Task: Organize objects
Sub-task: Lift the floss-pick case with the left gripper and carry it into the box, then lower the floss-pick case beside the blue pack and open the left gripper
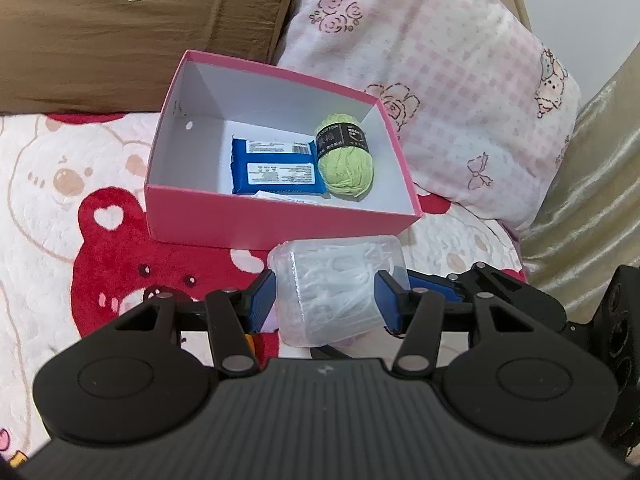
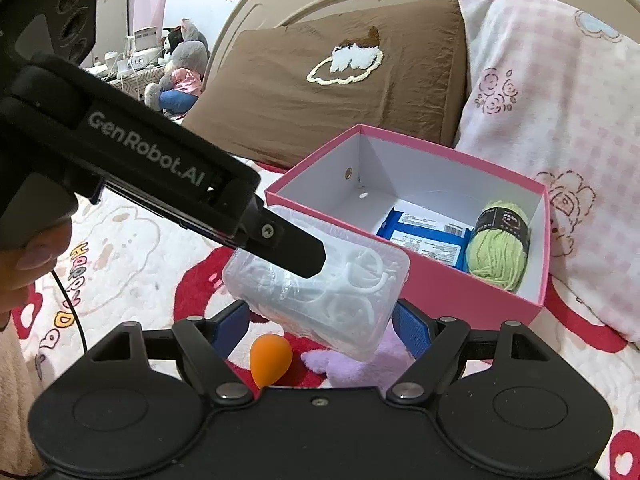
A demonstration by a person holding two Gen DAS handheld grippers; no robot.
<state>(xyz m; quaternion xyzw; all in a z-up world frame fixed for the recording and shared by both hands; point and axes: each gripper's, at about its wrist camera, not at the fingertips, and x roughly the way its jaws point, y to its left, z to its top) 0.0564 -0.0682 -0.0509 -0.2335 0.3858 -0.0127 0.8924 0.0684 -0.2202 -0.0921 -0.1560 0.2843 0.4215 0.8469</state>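
My left gripper [image 1: 326, 298] is shut on a clear plastic box of white floss picks [image 1: 338, 290] and holds it just in front of the pink cardboard box [image 1: 276, 222]. Inside the pink box lie a blue tissue pack [image 1: 276, 168] and a green yarn ball [image 1: 346, 158]. In the right wrist view the left gripper's finger [image 2: 296, 250] lies across the floss box [image 2: 320, 300]. My right gripper [image 2: 322, 326] is open, its blue pads on either side of the floss box and apart from it. The pink box [image 2: 440, 292] stands just behind.
An orange egg-shaped sponge [image 2: 270, 362] and a lilac fluffy item [image 2: 360, 364] lie on the bear-print blanket [image 2: 128, 264] under the right gripper. A brown pillow [image 2: 320, 88] and a pink checked pillow [image 2: 560, 120] lean behind the box.
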